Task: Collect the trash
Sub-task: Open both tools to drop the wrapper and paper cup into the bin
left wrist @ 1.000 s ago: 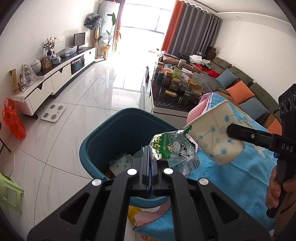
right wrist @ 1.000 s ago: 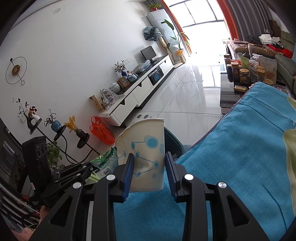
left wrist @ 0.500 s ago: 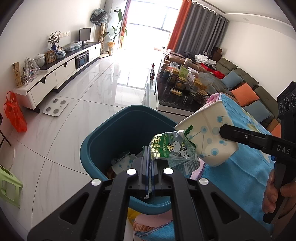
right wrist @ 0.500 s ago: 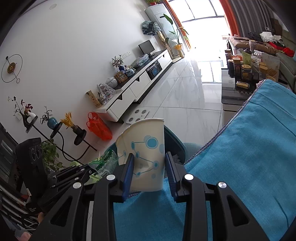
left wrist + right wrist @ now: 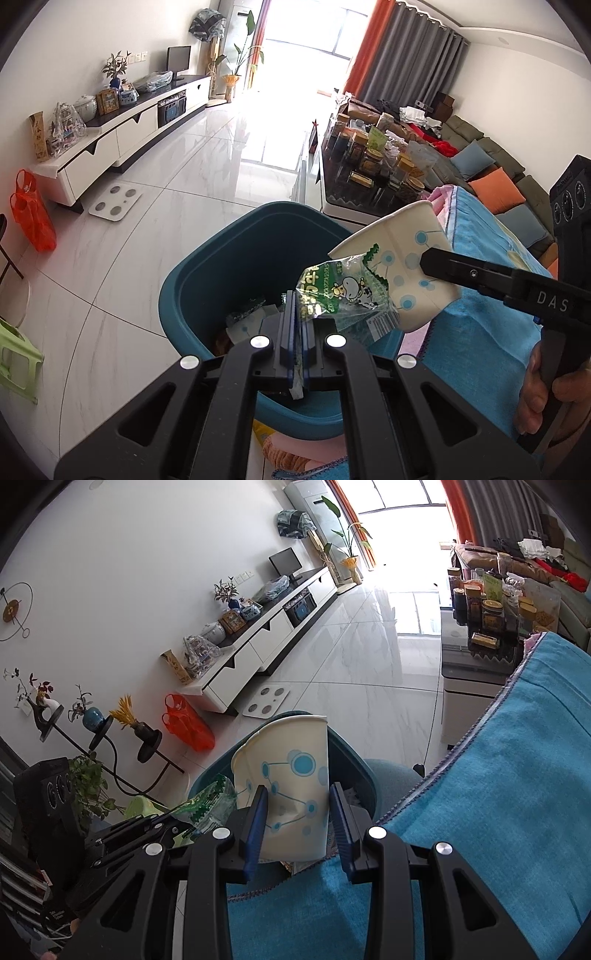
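A teal trash bin (image 5: 207, 280) stands on the floor beside the blue-covered table, with wrappers inside it. My left gripper (image 5: 294, 325) is shut on a green-and-clear snack wrapper (image 5: 343, 295) printed with a cartoon cow, held above the bin's opening. My right gripper (image 5: 297, 814) is shut on a crumpled white paper cup (image 5: 291, 775) with blue dots, squeezed between its blue pads. The cup (image 5: 402, 273) hangs over the bin's right rim, close beside the wrapper. In the right wrist view the bin rim (image 5: 354, 753) shows behind the cup, and the left gripper (image 5: 177, 823) is at lower left.
A blue cloth (image 5: 480, 812) covers the table at right. A coffee table (image 5: 373, 177) crowded with jars stands beyond the bin. A white TV cabinet (image 5: 122, 133), a scale (image 5: 115, 201) and an orange bag (image 5: 31, 212) line the left wall. A sofa (image 5: 491, 162) is at far right.
Both grippers have drifted toward the bin with their loads. The cup has moved from over the blue cloth to over the bin's rim; the wrapper sits lower over the opening.
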`<state>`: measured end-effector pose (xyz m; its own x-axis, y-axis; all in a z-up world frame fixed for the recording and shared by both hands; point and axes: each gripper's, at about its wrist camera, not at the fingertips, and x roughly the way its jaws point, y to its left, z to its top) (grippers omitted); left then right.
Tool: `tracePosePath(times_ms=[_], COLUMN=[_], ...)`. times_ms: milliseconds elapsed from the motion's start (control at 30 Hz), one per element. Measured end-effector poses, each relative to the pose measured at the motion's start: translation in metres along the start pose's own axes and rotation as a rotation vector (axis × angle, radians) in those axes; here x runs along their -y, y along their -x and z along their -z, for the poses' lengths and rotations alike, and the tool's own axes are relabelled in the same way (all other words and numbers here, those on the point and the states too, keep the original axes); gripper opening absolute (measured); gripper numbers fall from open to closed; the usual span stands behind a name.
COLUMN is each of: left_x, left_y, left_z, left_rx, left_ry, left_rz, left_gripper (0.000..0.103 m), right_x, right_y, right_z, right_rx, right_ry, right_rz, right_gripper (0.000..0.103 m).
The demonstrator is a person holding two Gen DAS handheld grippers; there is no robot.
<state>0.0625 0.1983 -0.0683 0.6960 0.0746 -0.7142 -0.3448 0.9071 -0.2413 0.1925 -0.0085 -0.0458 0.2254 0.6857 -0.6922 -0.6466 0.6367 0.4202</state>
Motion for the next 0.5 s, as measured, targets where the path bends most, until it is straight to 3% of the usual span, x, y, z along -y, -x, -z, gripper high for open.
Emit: tracePosePath(times_ms=[433, 500], left_x=[-0.003, -0.003], left_y=[-0.016, -0.018], left_z=[0.000, 0.000], left_rx=[-0.017, -0.024], left_ry=[0.024, 0.030], left_rz=[-0.018, -0.019], left_gripper=[0.003, 0.014], right_x=[-0.009, -0.009], right_y=[-0.023, -0.025], right_z=[-0.008, -0.009], right_rx=[-0.041, -0.046], right_ry=[0.008, 0.007], right_rz=[0.034, 0.037], right_gripper=[0.033, 0.033])
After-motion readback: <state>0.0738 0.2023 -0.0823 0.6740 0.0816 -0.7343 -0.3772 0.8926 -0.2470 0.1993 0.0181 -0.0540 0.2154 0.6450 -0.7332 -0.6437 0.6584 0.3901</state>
